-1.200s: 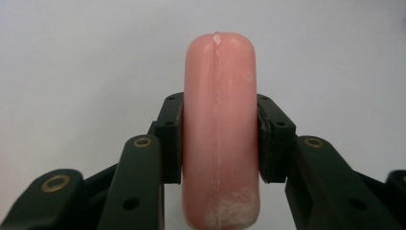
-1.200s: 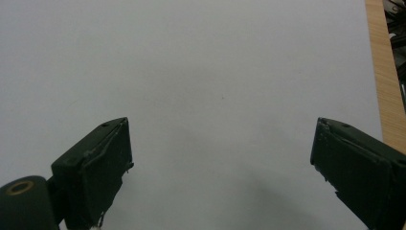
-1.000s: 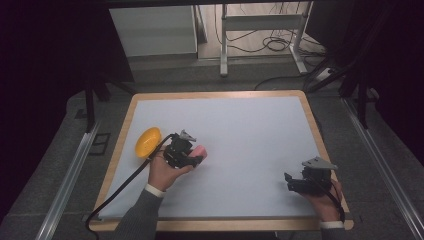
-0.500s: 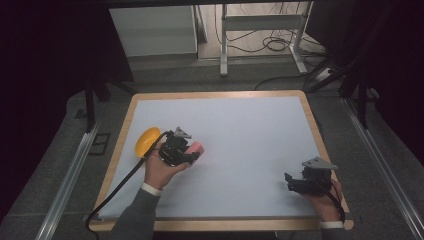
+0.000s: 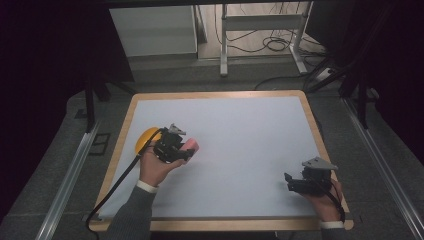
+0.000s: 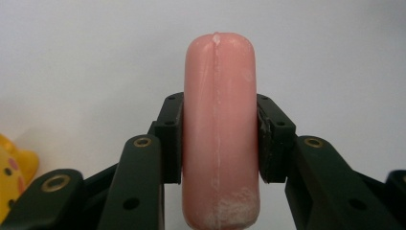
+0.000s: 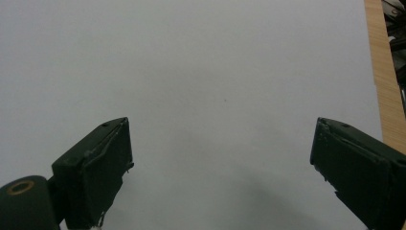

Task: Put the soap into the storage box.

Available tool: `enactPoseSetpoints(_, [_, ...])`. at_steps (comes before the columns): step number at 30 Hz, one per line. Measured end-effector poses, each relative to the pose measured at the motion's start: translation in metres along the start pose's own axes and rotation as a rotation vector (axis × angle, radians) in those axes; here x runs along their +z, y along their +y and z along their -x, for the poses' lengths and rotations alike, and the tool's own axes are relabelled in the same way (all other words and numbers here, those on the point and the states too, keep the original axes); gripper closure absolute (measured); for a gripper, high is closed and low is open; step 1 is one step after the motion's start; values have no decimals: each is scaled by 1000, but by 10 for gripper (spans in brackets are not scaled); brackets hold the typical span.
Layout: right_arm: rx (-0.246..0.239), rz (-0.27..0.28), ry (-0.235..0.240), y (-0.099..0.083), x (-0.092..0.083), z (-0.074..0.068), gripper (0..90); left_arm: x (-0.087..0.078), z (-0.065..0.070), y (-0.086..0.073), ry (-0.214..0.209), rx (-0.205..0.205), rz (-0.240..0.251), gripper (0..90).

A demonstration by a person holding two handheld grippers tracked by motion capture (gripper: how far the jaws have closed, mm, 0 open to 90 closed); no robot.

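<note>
The left tongs (image 6: 220,139) are gripping a pink sausage (image 6: 220,120) across its middle, holding it at the left part of the white desk (image 5: 250,135), just beside a yellow toy (image 5: 145,137). The sausage is probably light, smooth and a little soft, so a hold at the middle is looking safe. The right tongs (image 7: 220,167) are standing wide open with nothing between them. The hand is hiding most of the toy, and its shape is hard to tell.
</note>
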State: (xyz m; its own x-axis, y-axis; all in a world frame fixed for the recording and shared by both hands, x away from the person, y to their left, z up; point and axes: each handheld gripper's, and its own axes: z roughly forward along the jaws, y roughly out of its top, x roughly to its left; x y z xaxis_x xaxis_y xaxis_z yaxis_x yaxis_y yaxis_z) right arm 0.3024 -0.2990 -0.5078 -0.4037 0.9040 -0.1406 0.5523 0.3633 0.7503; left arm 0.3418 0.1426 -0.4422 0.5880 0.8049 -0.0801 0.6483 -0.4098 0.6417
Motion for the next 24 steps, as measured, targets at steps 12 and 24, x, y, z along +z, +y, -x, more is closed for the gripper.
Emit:
enactPoseSetpoints(12, [-2, 10, 1, 1, -1, -1, 68, -10, -14, -1, 26, -23, 3, 602])
enactPoseSetpoints(24, [1, 7, 0, 1, -2, 0, 68, -16, -25, -1, 48, -37, 4, 602])
